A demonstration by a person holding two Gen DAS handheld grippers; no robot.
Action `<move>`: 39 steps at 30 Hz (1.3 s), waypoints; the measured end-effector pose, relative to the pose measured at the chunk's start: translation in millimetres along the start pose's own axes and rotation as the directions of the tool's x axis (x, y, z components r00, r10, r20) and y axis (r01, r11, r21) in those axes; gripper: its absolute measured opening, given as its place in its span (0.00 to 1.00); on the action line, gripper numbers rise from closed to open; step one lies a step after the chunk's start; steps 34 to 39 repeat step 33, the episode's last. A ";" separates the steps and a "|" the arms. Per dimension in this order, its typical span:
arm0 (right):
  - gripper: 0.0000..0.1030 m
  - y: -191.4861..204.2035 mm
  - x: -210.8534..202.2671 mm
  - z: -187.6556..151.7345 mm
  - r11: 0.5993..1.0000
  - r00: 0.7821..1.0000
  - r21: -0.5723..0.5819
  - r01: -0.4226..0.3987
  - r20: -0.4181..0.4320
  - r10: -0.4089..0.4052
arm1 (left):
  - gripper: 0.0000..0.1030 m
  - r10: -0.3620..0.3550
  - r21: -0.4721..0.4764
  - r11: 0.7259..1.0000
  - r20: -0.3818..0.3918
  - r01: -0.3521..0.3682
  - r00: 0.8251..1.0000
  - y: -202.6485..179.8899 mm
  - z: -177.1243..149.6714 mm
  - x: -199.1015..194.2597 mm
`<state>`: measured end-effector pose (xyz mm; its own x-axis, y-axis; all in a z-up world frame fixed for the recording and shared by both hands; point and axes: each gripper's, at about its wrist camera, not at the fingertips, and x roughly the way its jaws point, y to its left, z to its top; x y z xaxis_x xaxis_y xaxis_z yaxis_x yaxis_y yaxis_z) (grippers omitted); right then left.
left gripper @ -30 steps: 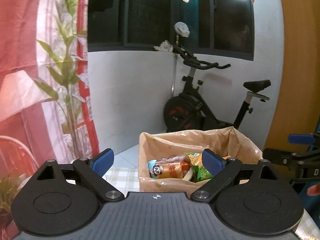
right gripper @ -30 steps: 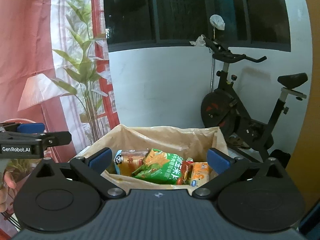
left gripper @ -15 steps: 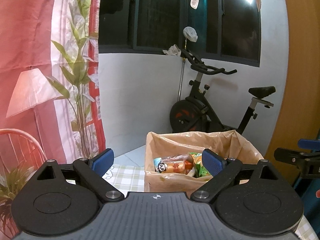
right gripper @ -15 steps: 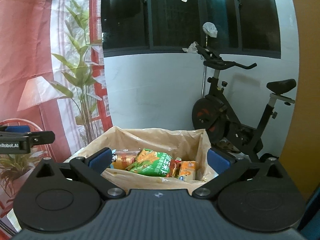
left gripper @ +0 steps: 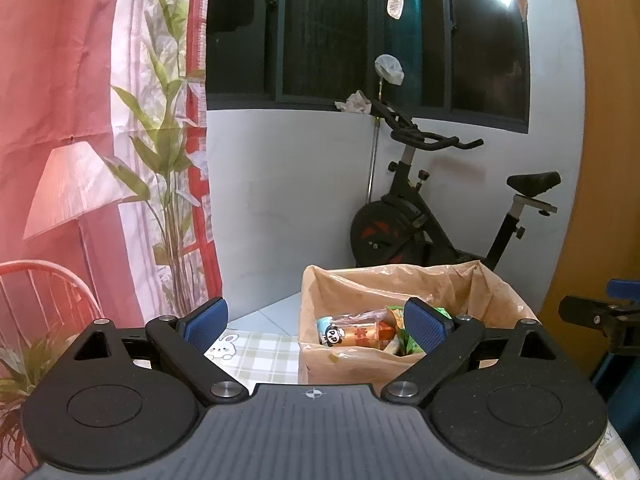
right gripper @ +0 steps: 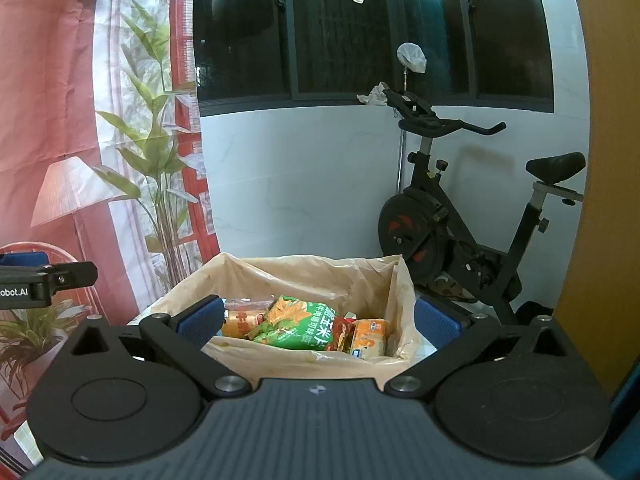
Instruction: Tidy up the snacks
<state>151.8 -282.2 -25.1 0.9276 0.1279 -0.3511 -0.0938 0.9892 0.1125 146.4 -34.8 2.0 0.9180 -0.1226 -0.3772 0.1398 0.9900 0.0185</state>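
A box lined with a tan plastic bag [left gripper: 360, 280] [right gripper: 320, 276] stands on a checked tablecloth [left gripper: 264, 356]. It holds several snack packs: a panda-print orange pack [left gripper: 352, 330], a green corn-chip bag [right gripper: 304, 322] and an orange pack [right gripper: 370, 338]. My left gripper [left gripper: 316, 320] is open and empty, held short of the box and to its left. My right gripper [right gripper: 318, 316] is open and empty, in front of the box. Each gripper shows at the edge of the other's view.
An exercise bike [left gripper: 432, 216] [right gripper: 460, 232] stands behind the box by a white wall under dark windows. A pink curtain with a plant and lamp print [left gripper: 100, 160] hangs at the left. An orange wooden panel [right gripper: 600, 240] is at the right.
Both grippers have drawn back and up from the box, which now looks smaller and lower in both views. Both stay open and empty.
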 end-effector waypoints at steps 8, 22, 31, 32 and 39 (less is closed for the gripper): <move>1.00 -1.0 -2.0 0.1 1.000 1.000 0.006 0.006 0.004 -0.006 | 0.93 0.000 -0.018 1.000 0.006 0.000 1.000 1.9 1.4 -3.0; 1.00 -1.2 -2.9 2.1 1.000 1.000 0.005 0.003 0.009 -0.003 | 0.94 0.012 -0.013 1.000 0.011 -0.012 1.000 1.3 2.8 -5.2; 1.00 -1.7 -3.2 2.4 1.000 1.000 0.006 0.004 0.008 -0.004 | 0.94 0.015 0.003 1.000 0.009 -0.015 1.000 1.5 2.9 -3.5; 1.00 -1.7 -3.2 2.3 1.000 1.000 0.006 0.004 0.008 -0.004 | 0.94 0.013 0.005 1.000 0.007 -0.013 1.000 1.7 2.9 -2.7; 1.00 -1.8 -3.3 2.3 1.000 1.000 0.006 0.004 0.009 -0.004 | 0.94 0.012 0.006 1.000 0.004 -0.012 1.000 1.5 2.9 -2.2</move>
